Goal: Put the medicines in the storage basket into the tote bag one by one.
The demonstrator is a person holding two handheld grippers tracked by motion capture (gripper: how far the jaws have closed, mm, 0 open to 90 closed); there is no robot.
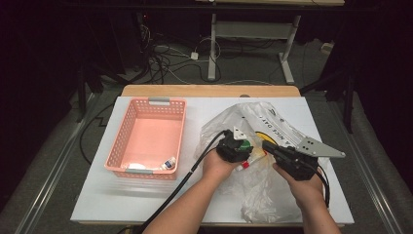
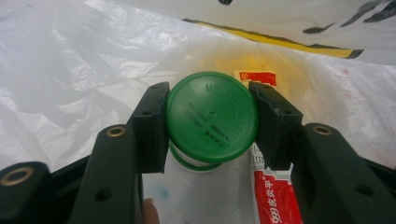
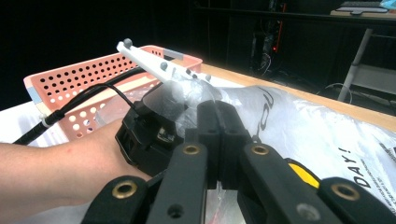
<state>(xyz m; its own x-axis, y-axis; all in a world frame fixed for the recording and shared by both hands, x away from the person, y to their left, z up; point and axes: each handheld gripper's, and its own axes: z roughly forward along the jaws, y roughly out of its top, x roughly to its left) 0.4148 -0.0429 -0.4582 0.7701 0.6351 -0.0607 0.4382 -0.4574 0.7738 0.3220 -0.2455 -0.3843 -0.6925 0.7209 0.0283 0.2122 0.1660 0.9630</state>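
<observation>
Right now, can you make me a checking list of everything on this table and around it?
Surface: white table top, bare near the front edge.
Job's things: green-capped bottle inside the clear plastic bag; red and white tube beside it.
Clutter: pink basket holding a small bottle.
Grippers: left gripper shut on the green cap; right gripper shut, pinching the bag.
Cables: black gripper cable; loose floor cables.
Surroundings: dark room, desk legs.

Both forearms are showing bare, no sleeves. The left gripper (image 1: 242, 145) and right gripper (image 1: 272, 147) are wearing black bodies, brass-ringed screw holes, trailing black cables and dotted grey three-cornered plates.
</observation>
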